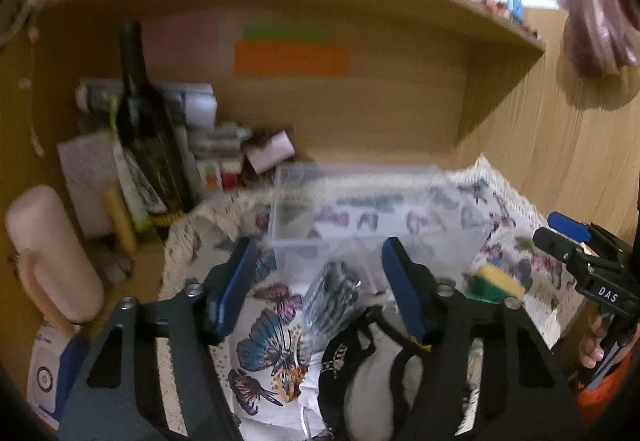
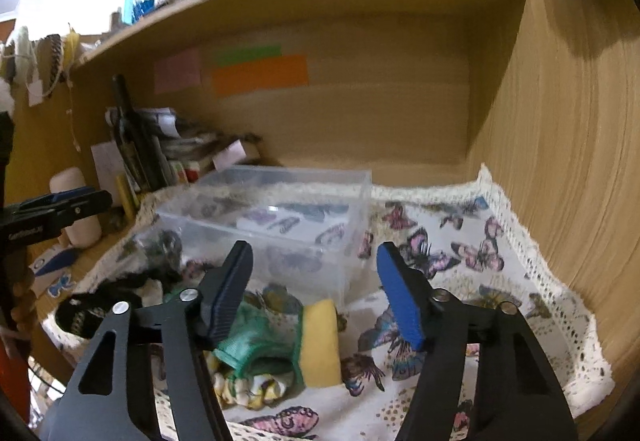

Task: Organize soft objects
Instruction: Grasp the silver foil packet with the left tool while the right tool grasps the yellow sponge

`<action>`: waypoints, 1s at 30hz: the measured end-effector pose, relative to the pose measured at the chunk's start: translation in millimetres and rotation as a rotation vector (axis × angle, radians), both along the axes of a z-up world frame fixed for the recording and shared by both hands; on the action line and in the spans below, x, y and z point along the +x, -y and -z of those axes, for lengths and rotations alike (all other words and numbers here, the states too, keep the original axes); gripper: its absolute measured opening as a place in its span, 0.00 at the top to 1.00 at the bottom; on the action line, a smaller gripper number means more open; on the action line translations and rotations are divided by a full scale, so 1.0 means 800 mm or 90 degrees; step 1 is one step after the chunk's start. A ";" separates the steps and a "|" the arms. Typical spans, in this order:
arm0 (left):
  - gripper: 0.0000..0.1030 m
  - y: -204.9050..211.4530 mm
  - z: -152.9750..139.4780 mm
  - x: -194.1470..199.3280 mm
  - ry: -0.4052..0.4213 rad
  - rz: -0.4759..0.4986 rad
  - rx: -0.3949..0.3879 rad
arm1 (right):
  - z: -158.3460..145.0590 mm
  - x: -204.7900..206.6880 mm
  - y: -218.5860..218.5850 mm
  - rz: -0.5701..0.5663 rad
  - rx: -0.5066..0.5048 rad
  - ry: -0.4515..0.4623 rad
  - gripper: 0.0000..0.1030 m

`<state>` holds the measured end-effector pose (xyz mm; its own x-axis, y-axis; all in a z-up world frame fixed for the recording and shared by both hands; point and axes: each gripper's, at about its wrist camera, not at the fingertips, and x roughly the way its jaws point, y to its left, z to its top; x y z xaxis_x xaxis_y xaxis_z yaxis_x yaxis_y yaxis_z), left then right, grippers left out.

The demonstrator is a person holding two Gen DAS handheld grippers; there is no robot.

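I am at the start of the sorting, as I judge it: both of my tools hang over the white butterfly-print cloth with a lace edge, and neither has anything in its grasp. My left gripper stands wide apart, empty, above a crumpled dark item in clear wrapping and a black-and-white fabric piece with gold lettering. My right gripper is just as wide and just as empty, poised above the green knitted glove with a yellow cuff, which lies on top of a yellow floral scrunchie.

The clear rectangular plastic box sits on the cloth just behind these soft things, lid off, in front of the wooden back wall. It looks empty to me; the butterfly shapes inside are probably the cloth showing through its walls, though the blur leaves some doubt.

So all 4 soft objects are outside the box, near its front wall. The next move, I think, calls for lowering my right gripper onto the glove, closing on a thick fold of the knit so it does not slip, lifting clear of the box rim and letting go inside. The scrunchie beneath may drag along.
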<state>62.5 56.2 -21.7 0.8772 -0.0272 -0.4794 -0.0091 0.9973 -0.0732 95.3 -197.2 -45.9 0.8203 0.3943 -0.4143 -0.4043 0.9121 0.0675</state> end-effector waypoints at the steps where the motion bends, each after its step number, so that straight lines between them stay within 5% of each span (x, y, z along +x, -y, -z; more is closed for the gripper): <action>1: 0.41 -0.003 0.006 0.008 -0.020 0.013 -0.008 | 0.003 0.002 0.000 -0.001 -0.001 -0.006 0.44; 5: 0.41 -0.008 0.031 0.034 -0.089 0.047 -0.035 | 0.023 0.012 0.002 0.005 -0.016 -0.040 0.45; 14: 0.41 0.004 0.061 0.067 -0.144 0.066 -0.023 | 0.056 0.025 -0.004 -0.007 -0.032 -0.108 0.45; 18: 0.41 0.006 0.076 0.081 -0.177 0.071 -0.022 | 0.069 0.037 -0.004 -0.016 -0.027 -0.146 0.66; 20: 0.57 0.006 0.083 0.085 -0.188 0.072 -0.025 | 0.074 0.040 -0.002 -0.028 -0.011 -0.166 0.73; 26: 0.77 0.006 0.082 0.077 -0.175 0.071 -0.022 | 0.065 0.034 0.003 -0.018 -0.001 -0.144 0.74; 30: 0.81 0.004 0.074 0.068 -0.155 0.058 -0.013 | 0.048 0.029 0.003 -0.009 -0.004 -0.111 0.74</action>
<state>117.2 52.7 -80.5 0.7292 -0.1123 -0.6751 0.0610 0.9932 -0.0993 118.4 -199.7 -84.3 0.7295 0.4030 -0.5526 -0.4002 0.9067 0.1328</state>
